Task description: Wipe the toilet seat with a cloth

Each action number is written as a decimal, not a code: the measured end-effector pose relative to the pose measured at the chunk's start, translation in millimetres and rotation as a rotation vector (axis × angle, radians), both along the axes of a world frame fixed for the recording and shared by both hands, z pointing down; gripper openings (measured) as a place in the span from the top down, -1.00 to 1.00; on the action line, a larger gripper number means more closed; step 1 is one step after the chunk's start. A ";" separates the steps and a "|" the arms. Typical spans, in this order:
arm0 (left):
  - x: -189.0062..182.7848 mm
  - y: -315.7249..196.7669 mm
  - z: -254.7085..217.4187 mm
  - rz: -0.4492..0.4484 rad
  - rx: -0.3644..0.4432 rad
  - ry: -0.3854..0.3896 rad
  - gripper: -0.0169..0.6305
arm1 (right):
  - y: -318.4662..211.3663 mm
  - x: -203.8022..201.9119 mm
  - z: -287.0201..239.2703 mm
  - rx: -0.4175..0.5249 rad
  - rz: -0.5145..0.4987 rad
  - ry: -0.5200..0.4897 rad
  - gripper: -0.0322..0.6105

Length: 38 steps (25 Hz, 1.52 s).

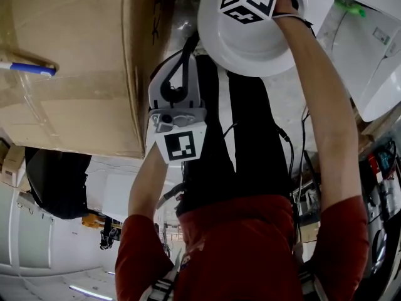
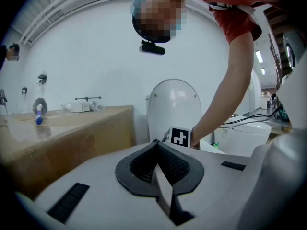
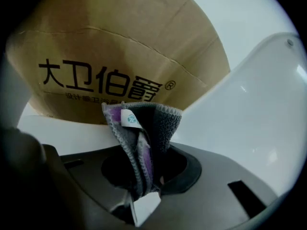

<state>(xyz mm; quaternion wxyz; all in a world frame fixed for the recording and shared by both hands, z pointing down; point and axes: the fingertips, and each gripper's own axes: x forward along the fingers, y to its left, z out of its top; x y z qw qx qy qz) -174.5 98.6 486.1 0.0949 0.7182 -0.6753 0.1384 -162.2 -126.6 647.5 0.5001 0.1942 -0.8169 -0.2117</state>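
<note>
Right gripper (image 3: 143, 188), clenched on a bunched fold of the cloth (image 3: 144, 128) at lower centre, holds material judged soft, light and limp, apparently beside the toilet seat (image 3: 249, 114) at right; left gripper (image 2: 159, 169) closed, empty.

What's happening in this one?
A person holds tongs in each hand at a toilet with its lid raised, next to a cardboard box. The right tongs are clamped on a grey and purple cloth and are up by the toilet, in front of the lid. The left tongs are shut and empty, held back from the toilet. No view shows the cloth wiping anything yet.
</note>
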 end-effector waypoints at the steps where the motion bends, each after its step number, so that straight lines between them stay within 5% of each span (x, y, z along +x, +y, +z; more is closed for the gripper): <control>1: 1.6 -2.5 0.0 0.003 0.001 0.002 0.91 | -6.8 7.5 -1.0 0.003 0.021 0.000 0.68; 12: 33.5 -25.6 -5.7 0.074 -0.001 0.018 0.91 | -41.6 88.8 -9.1 -0.007 0.227 -0.045 0.68; 19: 52.9 -36.1 -12.0 0.124 0.006 0.023 0.91 | -52.7 187.7 -4.0 -0.074 0.515 -0.057 0.68; 28: 79.3 -45.1 -21.9 0.182 0.020 0.022 0.91 | -59.8 272.2 1.5 -0.111 0.747 -0.011 0.68; 33: 81.9 -45.4 -30.9 0.195 0.032 -0.011 0.91 | -54.9 282.7 4.3 -0.122 0.695 0.059 0.68; 38: 66.2 -53.0 -52.5 0.123 0.049 -0.011 0.91 | -35.0 297.1 -4.5 -0.168 0.719 0.014 0.68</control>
